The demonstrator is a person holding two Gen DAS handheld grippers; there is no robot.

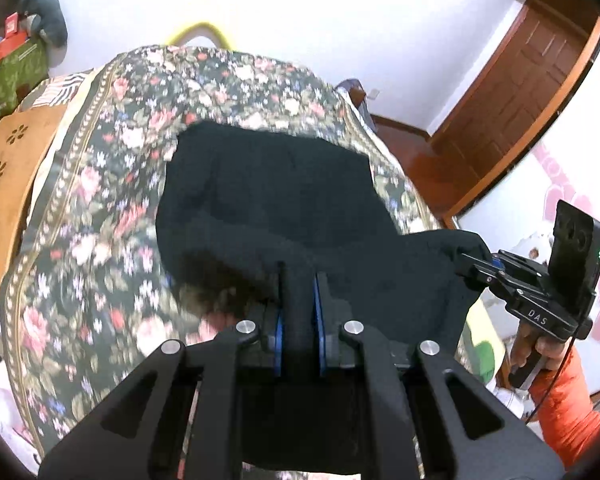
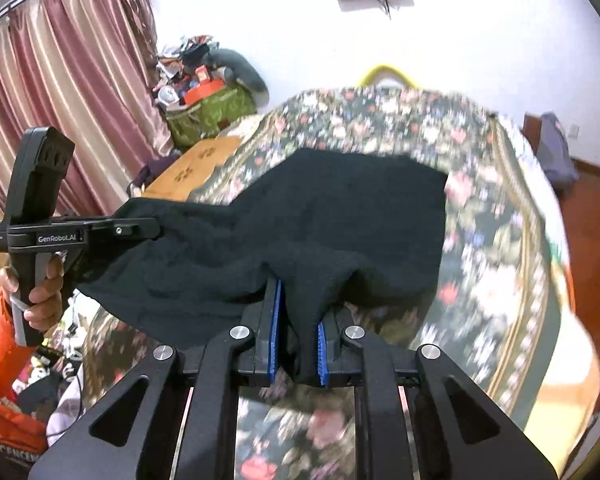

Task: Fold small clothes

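Note:
A black knitted garment (image 1: 268, 200) lies on a floral bedspread (image 1: 100, 208), its near edge lifted off the bed. My left gripper (image 1: 299, 280) is shut on one near corner of the cloth, which bunches between the blue pads. My right gripper (image 2: 298, 304) is shut on the other near corner of the same black garment (image 2: 340, 208). Each gripper shows in the other's view: the right gripper (image 1: 470, 258) at the right, the left gripper (image 2: 156, 232) at the left, both pinching the raised edge. The far part of the garment still rests flat on the bedspread (image 2: 492, 240).
A wooden bedside cabinet (image 1: 8, 184) stands left of the bed, with a green bag (image 2: 208, 116) and clutter behind it. A brown door (image 1: 516, 92) is at the right, pink curtains (image 2: 60, 80) at the left. An orange sleeve (image 1: 564, 404) holds the right gripper's handle.

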